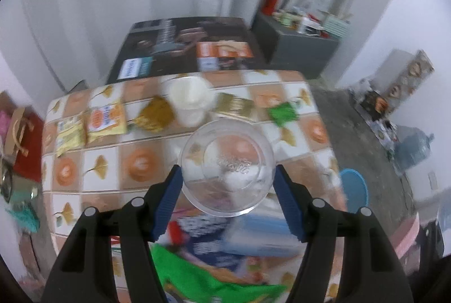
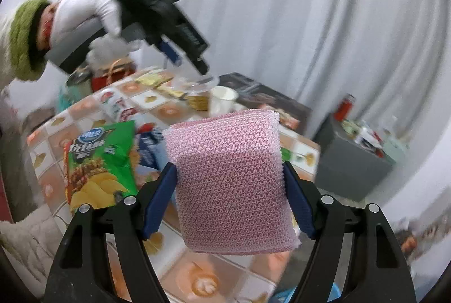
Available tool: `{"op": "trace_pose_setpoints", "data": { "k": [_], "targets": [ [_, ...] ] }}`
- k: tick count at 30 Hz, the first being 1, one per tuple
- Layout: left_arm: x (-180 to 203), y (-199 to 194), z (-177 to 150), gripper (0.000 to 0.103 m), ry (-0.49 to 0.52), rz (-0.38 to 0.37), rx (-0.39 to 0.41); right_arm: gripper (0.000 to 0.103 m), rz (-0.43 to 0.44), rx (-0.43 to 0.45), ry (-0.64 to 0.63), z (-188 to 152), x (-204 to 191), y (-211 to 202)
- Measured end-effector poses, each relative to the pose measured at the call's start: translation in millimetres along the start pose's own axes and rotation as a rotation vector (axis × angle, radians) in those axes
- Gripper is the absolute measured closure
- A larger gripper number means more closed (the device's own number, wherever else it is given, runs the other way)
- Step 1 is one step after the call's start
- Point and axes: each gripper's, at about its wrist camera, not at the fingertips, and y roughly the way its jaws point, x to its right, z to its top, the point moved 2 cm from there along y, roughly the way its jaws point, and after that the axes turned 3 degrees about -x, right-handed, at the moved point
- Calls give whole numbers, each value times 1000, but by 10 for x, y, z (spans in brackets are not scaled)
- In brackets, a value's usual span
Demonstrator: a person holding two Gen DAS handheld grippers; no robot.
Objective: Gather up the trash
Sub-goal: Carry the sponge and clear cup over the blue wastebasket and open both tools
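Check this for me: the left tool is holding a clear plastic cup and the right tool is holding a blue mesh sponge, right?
Not quite. The right tool holds a pink mesh sponge, not a blue one, as the right wrist view shows. The left tool does hold the clear plastic cup.

- A table (image 1: 93, 159) under a tiled cloth with orange cups and yellow leaves.
- Pale grey curtains (image 2: 324, 21) hang behind the table.
- A large dark printed box (image 1: 186, 44) stands past the table's far edge.
- A grey cabinet (image 1: 301, 49) beside that box carries a red flask (image 1: 272, 0) and blurred clutter.
- A blue water jug (image 1: 414, 151) stands on the floor, right.
- A red paper bag (image 1: 25, 139) with rope handles, left.
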Motion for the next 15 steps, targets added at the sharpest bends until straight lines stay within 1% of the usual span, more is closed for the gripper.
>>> {"op": "trace_pose_setpoints", "data": {
  "k": [2,6,11,13,14,15],
  "targets": [
    [254,3,-6,39,26,-28,0,33,-29,-2,48,-108,173,-106],
    [899,114,-3,39,101,-91,-19,33,-104,-19,173,-437,635,-360],
    [1747,387,-12,39,186,-191,-62,33,-204,-54,325,-868,1129,-604],
    [2141,549,-48,39,220,-241,-92,33,-243,-77,411,-1108,1359,-682],
    [2283,623,-71,39,234,-259,-105,33,-251,-86,443,-1194,1432,-699],
    [2408,689,-92,39,245,-273,-117,33,-266,-103,496,-1350,1560,-719]
  ]
}}
